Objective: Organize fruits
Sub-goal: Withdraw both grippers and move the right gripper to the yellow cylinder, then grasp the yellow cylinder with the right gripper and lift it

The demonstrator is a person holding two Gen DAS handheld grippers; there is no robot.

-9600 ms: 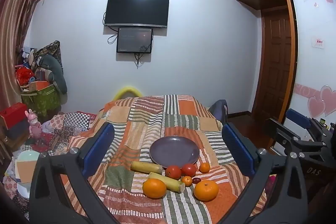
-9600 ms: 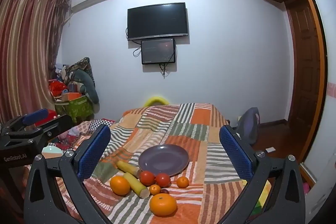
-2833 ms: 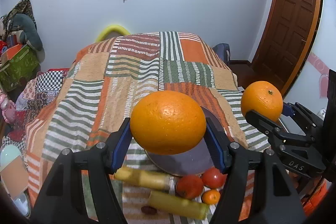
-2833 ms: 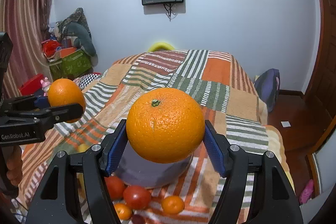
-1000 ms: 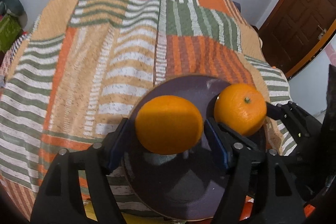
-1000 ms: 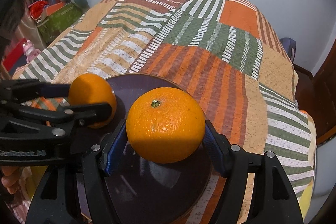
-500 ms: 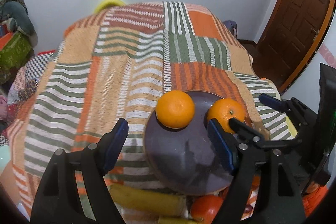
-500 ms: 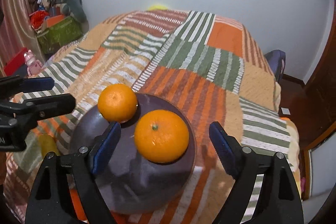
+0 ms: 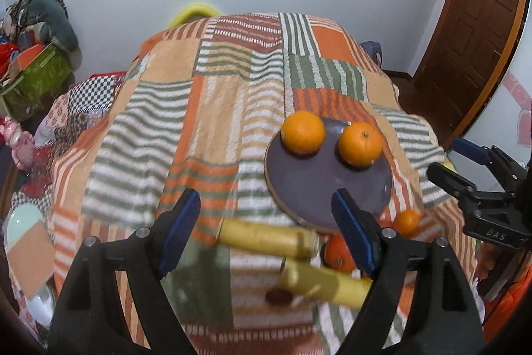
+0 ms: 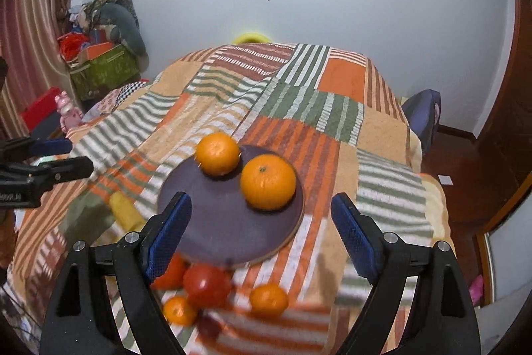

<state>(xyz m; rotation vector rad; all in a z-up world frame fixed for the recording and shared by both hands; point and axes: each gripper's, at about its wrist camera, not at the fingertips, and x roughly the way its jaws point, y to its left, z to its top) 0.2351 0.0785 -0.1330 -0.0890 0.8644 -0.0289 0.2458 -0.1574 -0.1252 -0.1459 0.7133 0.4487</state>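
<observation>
Two big oranges sit side by side at the far part of the dark purple plate point(image 9: 319, 185) point(image 10: 216, 222): the left orange point(image 9: 302, 131) point(image 10: 217, 153) and the right orange point(image 9: 360, 143) point(image 10: 268, 182). My left gripper point(image 9: 267, 232) is open and empty, near the plate's left front. My right gripper point(image 10: 261, 230) is open and empty, above the plate's front. Two yellow cane pieces point(image 9: 266, 238) point(image 9: 321, 281), red tomatoes point(image 10: 206, 285) point(image 9: 337, 255), small oranges point(image 10: 268, 299) point(image 10: 179, 310) point(image 9: 407, 222) and a dark plum point(image 9: 278, 296) lie in front of the plate.
The striped patchwork cloth point(image 9: 199, 122) point(image 10: 299, 108) covers the table. A green box of clutter point(image 10: 103, 69) and a pink toy point(image 10: 68, 108) stand on the floor at the left. A wooden door point(image 9: 472, 5) is at the right, a purple chair point(image 10: 422, 115) beyond the table.
Both grippers opened and let the oranges go onto the plate, then drew back toward me and upward. The oranges stay on the plate.
</observation>
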